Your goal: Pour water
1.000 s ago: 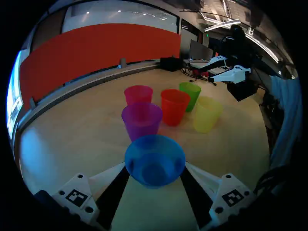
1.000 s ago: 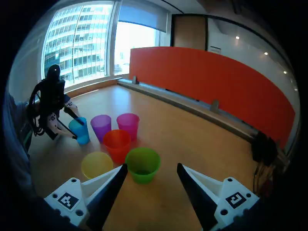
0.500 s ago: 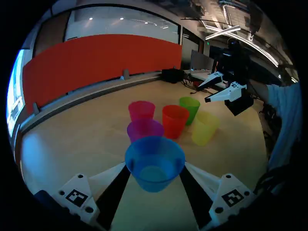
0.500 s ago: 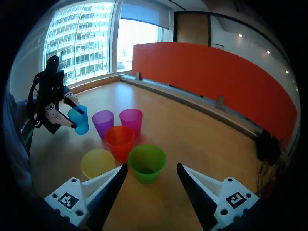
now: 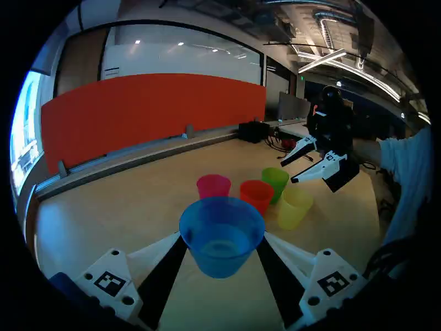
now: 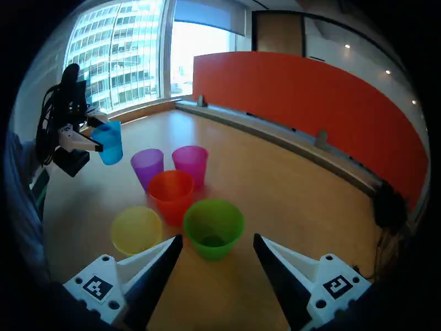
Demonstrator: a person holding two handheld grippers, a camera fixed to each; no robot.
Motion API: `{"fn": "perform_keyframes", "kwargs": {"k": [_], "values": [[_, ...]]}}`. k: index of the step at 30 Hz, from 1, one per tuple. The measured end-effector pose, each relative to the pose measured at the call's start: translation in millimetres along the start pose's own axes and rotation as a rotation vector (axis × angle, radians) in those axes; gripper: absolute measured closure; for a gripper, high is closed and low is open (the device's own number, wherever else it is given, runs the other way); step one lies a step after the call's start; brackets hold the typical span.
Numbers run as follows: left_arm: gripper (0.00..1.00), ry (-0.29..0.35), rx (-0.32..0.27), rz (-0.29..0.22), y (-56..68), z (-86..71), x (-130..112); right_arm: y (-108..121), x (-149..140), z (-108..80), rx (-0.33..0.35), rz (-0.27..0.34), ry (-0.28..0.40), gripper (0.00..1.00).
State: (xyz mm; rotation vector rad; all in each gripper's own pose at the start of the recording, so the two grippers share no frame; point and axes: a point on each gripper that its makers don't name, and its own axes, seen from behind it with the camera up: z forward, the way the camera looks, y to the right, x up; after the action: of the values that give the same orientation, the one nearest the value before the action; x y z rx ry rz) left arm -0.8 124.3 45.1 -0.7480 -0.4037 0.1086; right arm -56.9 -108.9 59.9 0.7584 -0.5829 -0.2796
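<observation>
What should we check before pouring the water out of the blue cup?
1. Left gripper holding blue cup: ok, both fingers press its sides.
2. Water in it: ok, some shows inside.
3. Cup upright and off the table: ok.
4. Cup above purple cup: not ok, it hangs off to one side.
5. Right gripper out of the way: ok, open, by the green cup.

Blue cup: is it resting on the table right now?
No, in the right gripper view the blue cup hangs between the left gripper's fingers, clear above the wooden surface.
</observation>
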Motion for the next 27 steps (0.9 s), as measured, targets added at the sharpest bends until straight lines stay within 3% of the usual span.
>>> {"fn": "perform_keyframes", "kwargs": {"k": [13,27], "values": [[0.16,0.057,0.024,0.023,-1.4,-15.8,26,-6,-7,23.4,0.02,-0.011,-0.02,0.0],[0.16,0.077,0.024,0.036,4.2,-23.7,36,-6,-5,43.3,0.028,-0.007,-0.022,0.01]]}}
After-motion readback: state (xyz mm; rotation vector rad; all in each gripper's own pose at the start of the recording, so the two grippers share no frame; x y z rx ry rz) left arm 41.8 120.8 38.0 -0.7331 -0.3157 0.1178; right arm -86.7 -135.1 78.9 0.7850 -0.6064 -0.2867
